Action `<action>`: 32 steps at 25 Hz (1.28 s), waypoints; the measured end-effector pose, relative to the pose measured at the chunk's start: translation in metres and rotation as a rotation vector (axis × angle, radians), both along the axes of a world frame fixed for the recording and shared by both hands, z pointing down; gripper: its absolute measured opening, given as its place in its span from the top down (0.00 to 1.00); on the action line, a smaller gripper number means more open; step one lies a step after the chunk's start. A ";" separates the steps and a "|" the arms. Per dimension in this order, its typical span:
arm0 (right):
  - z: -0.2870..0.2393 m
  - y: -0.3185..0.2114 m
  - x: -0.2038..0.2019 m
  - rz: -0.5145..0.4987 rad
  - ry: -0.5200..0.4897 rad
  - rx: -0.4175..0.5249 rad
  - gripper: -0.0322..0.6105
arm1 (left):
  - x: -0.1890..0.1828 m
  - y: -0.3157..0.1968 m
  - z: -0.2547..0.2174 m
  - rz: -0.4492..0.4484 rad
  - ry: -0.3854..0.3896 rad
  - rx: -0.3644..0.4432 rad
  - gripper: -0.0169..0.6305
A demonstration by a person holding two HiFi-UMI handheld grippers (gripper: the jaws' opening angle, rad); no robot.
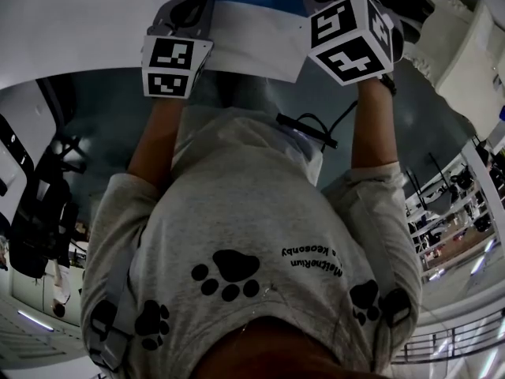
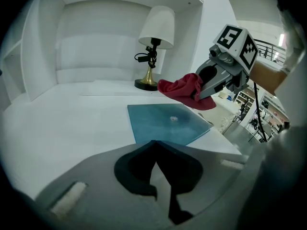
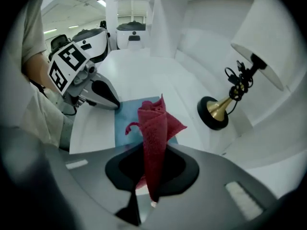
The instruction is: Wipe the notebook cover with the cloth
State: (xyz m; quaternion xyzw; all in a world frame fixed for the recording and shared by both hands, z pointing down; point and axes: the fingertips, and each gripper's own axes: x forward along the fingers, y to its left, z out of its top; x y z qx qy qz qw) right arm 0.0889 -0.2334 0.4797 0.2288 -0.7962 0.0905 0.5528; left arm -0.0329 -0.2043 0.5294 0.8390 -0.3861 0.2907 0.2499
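We find a white bench (image 2: 72, 119) with a lamp (image 2: 154, 47) standing at its back. The blue notebook (image 2: 165, 123) lies flat on the bench, in front of the lamp. The left tongs (image 3: 112, 103) are pressed together with nothing between them, tips at the notebook's corner. The right tongs (image 2: 199, 91) pinch a red cloth (image 3: 153, 128) over the notebook's far part; we cannot tell whether it touches.
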 end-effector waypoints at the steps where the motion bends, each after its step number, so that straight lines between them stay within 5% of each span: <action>1: 0.000 0.001 -0.009 -0.015 -0.010 0.001 0.88 | 0.001 0.000 0.000 0.000 0.000 -0.001 0.98; 12: 0.020 -0.005 -0.092 -0.167 -0.053 -0.030 0.88 | -0.002 -0.002 -0.002 -0.006 0.001 -0.001 0.98; 22: 0.047 -0.012 -0.101 -0.214 0.088 -0.092 0.88 | -0.004 0.000 -0.002 -0.013 0.005 -0.003 0.98; 32: 0.048 -0.008 -0.078 -0.183 0.100 -0.138 0.88 | -0.005 0.000 -0.001 -0.015 0.006 -0.006 0.98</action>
